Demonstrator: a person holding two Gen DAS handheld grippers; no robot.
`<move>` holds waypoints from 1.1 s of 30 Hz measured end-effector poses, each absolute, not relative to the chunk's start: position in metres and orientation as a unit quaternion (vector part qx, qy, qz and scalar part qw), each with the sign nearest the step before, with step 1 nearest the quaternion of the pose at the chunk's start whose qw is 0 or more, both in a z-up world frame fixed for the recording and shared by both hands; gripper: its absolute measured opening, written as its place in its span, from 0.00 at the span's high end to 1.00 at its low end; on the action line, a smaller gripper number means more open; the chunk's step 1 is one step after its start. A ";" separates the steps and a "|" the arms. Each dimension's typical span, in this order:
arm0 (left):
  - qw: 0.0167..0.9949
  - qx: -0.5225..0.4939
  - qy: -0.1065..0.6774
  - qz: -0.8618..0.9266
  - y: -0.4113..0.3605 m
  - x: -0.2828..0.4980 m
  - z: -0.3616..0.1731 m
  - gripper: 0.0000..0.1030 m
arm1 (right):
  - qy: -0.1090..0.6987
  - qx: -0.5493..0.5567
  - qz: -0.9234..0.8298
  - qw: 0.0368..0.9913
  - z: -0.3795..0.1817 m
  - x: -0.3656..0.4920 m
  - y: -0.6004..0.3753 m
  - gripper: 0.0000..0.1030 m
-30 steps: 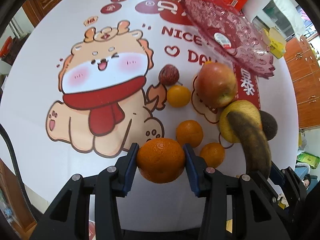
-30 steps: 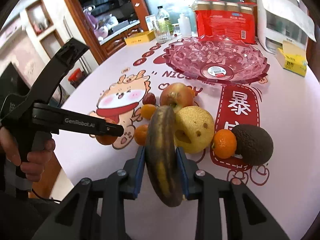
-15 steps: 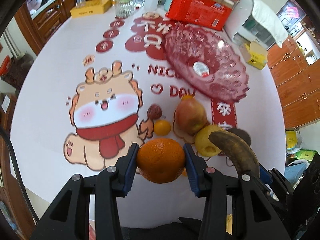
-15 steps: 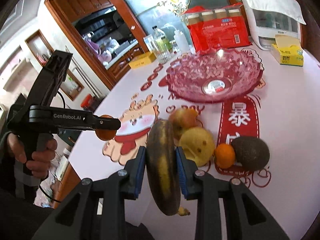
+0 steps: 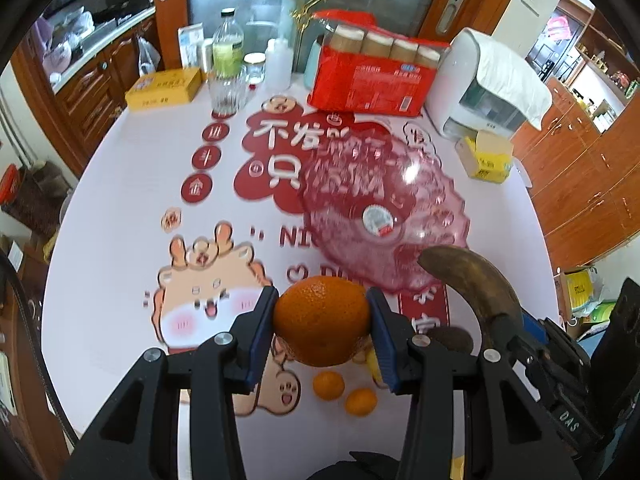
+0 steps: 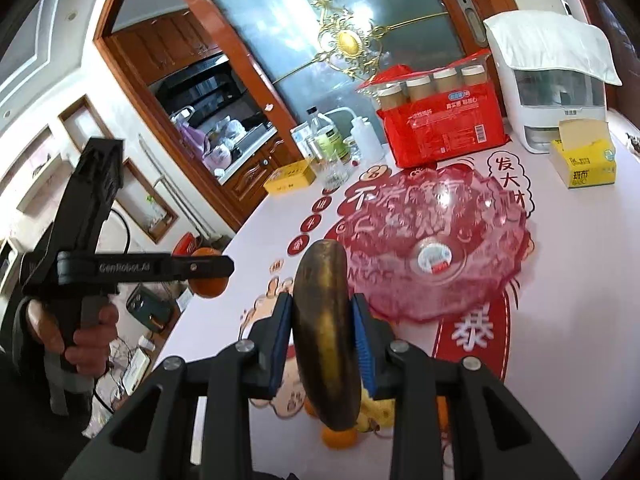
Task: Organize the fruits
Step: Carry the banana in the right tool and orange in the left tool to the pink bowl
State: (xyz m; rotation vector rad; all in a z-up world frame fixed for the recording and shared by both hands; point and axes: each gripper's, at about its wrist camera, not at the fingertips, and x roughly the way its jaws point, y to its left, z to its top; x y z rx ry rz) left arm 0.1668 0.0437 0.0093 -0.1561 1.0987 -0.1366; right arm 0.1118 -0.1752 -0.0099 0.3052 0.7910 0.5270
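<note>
Left wrist view: left gripper (image 5: pixel 322 330) clamped on a large orange (image 5: pixel 321 326), blue pads (image 5: pixel 262 330) pressed on both its sides, fruit held up off the table. Just below the jaws sit two small oranges (image 5: pixel 328 385) on the tablecloth (image 5: pixel 120 208) (cartoon dragon print). Ahead and to the right of the jaws lies the pink glass fruit plate (image 5: pixel 384 216), nothing in it but a sticker at its centre. Right of the jaws, the dark tip of the banana (image 5: pixel 472 280) pokes in, an avocado (image 5: pixel 450 338) partly hidden below it.

Right wrist view: right gripper (image 6: pixel 323 336) clamped on an overripe banana (image 6: pixel 326 328), brown-black skin, standing upright between the pads. Under the jaws, bits of orange and yellow fruit show (mostly hidden). Straight ahead and slightly right is the fruit plate (image 6: pixel 436 248). Far left, the left gripper (image 6: pixel 208 270) in the person's hand (image 6: pixel 86 336) carries the orange (image 6: pixel 207 280) in the air. Beyond the plate: red jar pack (image 6: pixel 444 120), white appliance (image 6: pixel 556 96), yellow tissue box (image 6: pixel 584 160).
</note>
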 end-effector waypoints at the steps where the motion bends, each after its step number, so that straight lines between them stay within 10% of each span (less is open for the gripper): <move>1: 0.850 -0.072 0.518 -0.065 0.043 0.172 0.012 0.58 | 0.381 0.154 0.251 0.877 -0.008 0.121 -0.176 0.72; 33: 0.817 -0.065 0.554 -0.144 -0.024 0.316 -0.109 0.58 | 0.468 0.260 0.194 0.822 -0.116 0.295 -0.223 0.71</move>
